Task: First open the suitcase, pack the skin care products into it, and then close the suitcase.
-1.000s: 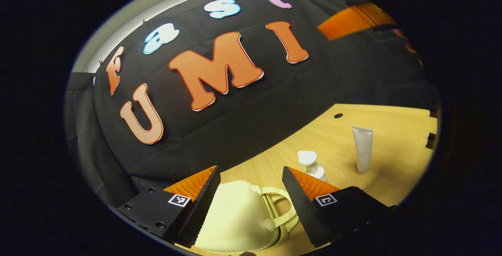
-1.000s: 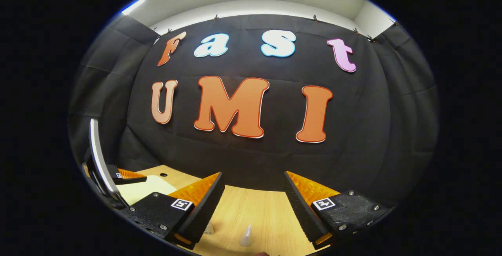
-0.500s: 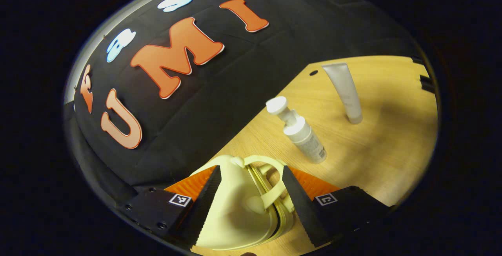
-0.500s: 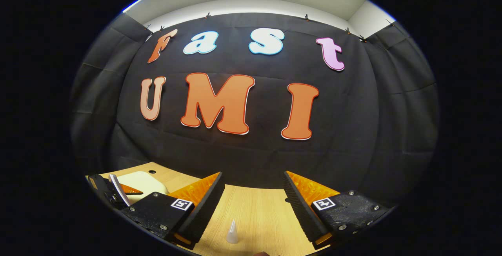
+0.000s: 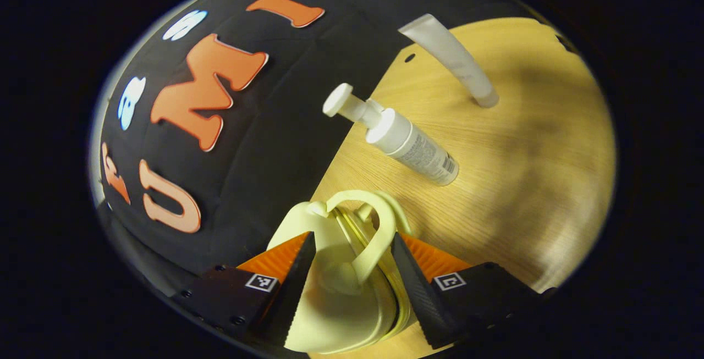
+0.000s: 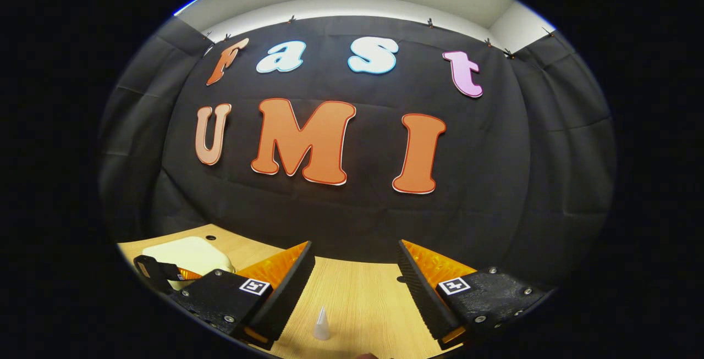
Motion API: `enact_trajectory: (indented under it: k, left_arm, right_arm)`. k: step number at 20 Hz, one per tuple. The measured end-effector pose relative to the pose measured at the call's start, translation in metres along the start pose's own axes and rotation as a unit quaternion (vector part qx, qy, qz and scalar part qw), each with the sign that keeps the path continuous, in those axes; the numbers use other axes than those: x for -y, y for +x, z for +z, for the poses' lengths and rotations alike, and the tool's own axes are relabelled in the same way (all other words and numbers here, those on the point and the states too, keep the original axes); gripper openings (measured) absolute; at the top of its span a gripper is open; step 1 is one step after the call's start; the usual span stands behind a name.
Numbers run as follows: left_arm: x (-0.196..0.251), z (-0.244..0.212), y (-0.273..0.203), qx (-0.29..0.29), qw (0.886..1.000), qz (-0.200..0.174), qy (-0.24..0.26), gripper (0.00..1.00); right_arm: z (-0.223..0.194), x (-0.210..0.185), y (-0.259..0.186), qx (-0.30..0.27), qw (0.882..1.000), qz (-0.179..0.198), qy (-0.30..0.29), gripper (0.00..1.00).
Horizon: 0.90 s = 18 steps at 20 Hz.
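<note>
A small pale-yellow suitcase point(image 5: 330, 315) lies shut on the wooden table point(image 5: 522, 172), its looped handle point(image 5: 379, 232) facing up. My left gripper point(image 5: 353, 235) is open and straddles that handle and the case's zip edge, with a finger on each side. Beyond it a white pump bottle point(image 5: 410, 144) and a white tube point(image 5: 451, 56) stand on the table. My right gripper point(image 6: 356, 263) is open and holds nothing above the table; the tube's pointed top point(image 6: 321, 326) shows below it. In the right gripper view the suitcase point(image 6: 190, 252) sits at the far left, with the left gripper point(image 6: 159, 274) at it.
The black cloth wall point(image 6: 352, 210) runs along the table's far edge. A small round hole point(image 5: 409, 58) sits in the tabletop near the tube. Bare wood point(image 5: 539, 210) stretches to the right of the bottle.
My left gripper has tilted down and moved in over the suitcase, so the handle now lies between its fingers. The right gripper has barely moved.
</note>
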<state>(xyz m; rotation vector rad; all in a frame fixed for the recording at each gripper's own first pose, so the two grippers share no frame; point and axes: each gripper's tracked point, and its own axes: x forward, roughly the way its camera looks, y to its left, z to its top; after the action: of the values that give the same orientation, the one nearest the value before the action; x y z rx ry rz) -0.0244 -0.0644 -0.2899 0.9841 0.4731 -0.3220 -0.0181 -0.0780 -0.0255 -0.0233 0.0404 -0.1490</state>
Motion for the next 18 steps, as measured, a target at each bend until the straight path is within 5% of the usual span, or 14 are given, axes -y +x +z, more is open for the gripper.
enact_trajectory:
  k: [3,8,10,18]
  left_arm:
    - [0.005,0.0,0.012,-0.001,1.0,-0.004,0.017,0.75]
    - [0.007,0.0,0.011,-0.001,1.0,-0.012,0.02,0.22]
    - [-0.003,0.005,0.003,0.007,1.0,-0.001,0.013,0.13]
    - [-0.062,0.012,-0.021,0.028,0.996,0.024,-0.078,0.08]
  right_arm:
    - [-0.001,0.001,0.0,0.0,1.0,0.0,-0.001,0.96]
    - [-0.007,0.006,0.0,-0.004,1.0,-0.001,-0.003,0.96]
    - [-0.009,0.005,0.001,-0.008,1.0,0.002,0.0,0.96]
    - [-0.02,-0.014,0.004,-0.017,0.999,0.048,0.0,0.96]
